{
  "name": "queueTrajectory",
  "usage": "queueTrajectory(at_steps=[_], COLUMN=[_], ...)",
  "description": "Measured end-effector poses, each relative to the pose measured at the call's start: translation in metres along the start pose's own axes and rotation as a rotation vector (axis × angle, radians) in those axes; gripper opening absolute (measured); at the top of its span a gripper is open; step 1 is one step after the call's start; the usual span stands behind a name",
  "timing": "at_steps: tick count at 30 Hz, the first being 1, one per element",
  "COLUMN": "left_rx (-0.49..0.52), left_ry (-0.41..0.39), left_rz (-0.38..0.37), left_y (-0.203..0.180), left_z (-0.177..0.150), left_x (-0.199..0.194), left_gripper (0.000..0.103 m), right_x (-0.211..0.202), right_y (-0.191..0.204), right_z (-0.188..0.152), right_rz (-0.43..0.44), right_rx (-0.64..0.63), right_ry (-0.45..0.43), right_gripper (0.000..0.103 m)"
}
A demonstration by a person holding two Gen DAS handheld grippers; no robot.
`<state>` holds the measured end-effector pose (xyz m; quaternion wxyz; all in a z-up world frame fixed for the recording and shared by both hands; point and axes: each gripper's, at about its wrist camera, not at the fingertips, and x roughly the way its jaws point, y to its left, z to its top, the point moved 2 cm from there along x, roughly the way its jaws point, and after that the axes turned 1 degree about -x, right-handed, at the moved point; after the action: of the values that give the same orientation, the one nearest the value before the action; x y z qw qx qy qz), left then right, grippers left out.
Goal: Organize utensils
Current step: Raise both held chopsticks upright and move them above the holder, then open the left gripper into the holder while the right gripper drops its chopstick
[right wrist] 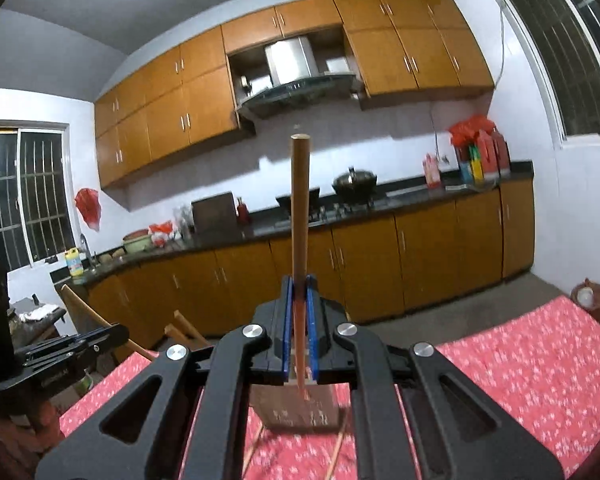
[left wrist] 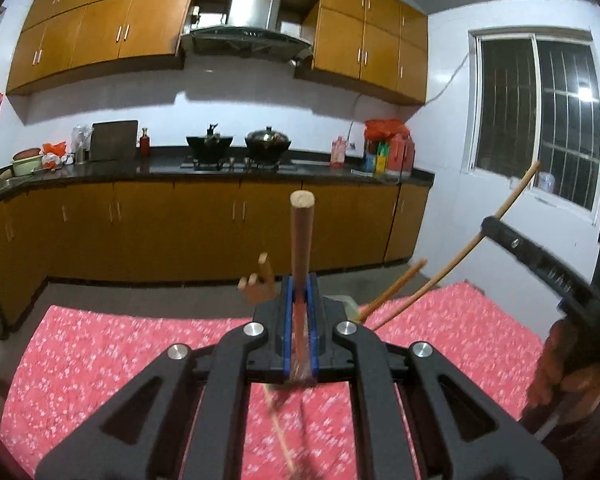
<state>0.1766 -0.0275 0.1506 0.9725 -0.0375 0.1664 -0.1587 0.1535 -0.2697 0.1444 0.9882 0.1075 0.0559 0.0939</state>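
My left gripper (left wrist: 299, 296) is shut on a dark wooden utensil handle (left wrist: 301, 236) that points up and forward over the red floral tablecloth (left wrist: 100, 344). My right gripper (right wrist: 299, 296) is shut on a lighter wooden handle (right wrist: 300, 200); its flat spatula blade (right wrist: 300, 406) hangs below the jaws. In the left wrist view the right gripper (left wrist: 540, 260) stands at the right with its long thin handle (left wrist: 512, 196) sticking up. Two chopsticks (left wrist: 396, 292) and some wooden handle ends (left wrist: 260, 276) rise from a holder hidden behind my left jaws.
Chopsticks (right wrist: 256, 444) lie on the cloth under the blade. The left gripper (right wrist: 60, 352) shows at the left of the right wrist view, near a wooden chair (right wrist: 100, 320). The kitchen counter (left wrist: 220, 168) with woks lies beyond the table.
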Motion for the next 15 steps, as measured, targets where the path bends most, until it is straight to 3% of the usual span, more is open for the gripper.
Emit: queueTrajectory(at_steps=[9,15], left_rx=[-0.091,-0.161], left_ry=[-0.083,-0.14], left_rz=[0.035,0.039], left_y=[0.008,0.019], left_z=[0.033,0.045], left_x=[0.026,0.03], left_gripper=[0.008,0.008], right_x=[0.036,0.054], right_y=[0.006,0.007], right_z=[0.0,-0.014], right_rz=[-0.019,-0.026], right_rx=[0.002,-0.012], right_ry=[-0.029,0.026], right_gripper=[0.007,0.007])
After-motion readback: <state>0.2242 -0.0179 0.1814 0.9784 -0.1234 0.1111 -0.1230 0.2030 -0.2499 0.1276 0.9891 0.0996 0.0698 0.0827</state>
